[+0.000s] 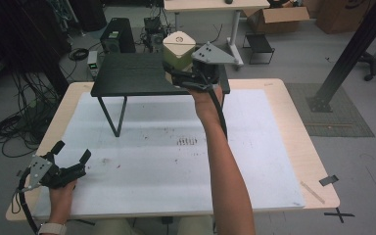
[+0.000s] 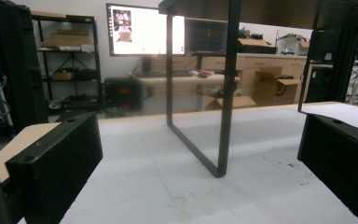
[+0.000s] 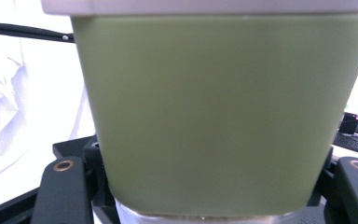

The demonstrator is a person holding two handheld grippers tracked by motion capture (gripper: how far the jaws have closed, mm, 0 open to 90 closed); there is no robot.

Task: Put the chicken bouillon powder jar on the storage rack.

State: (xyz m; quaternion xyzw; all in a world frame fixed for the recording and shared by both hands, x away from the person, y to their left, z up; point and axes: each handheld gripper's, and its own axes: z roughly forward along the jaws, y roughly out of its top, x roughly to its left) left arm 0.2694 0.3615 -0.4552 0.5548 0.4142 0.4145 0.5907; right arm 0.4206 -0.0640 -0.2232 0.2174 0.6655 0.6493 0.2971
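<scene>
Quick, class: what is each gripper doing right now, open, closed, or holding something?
Left gripper: open, holding nothing, low over the table.
Right gripper: closed on the green container, at the black stand.

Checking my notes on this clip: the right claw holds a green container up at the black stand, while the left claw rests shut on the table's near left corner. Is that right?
Not quite. The left claw is open, not shut: the high view shows its jaws spread apart with nothing between them. The rest stands: the right claw holds the green container at the black stand, and the left rests at the table's near left corner.
</scene>
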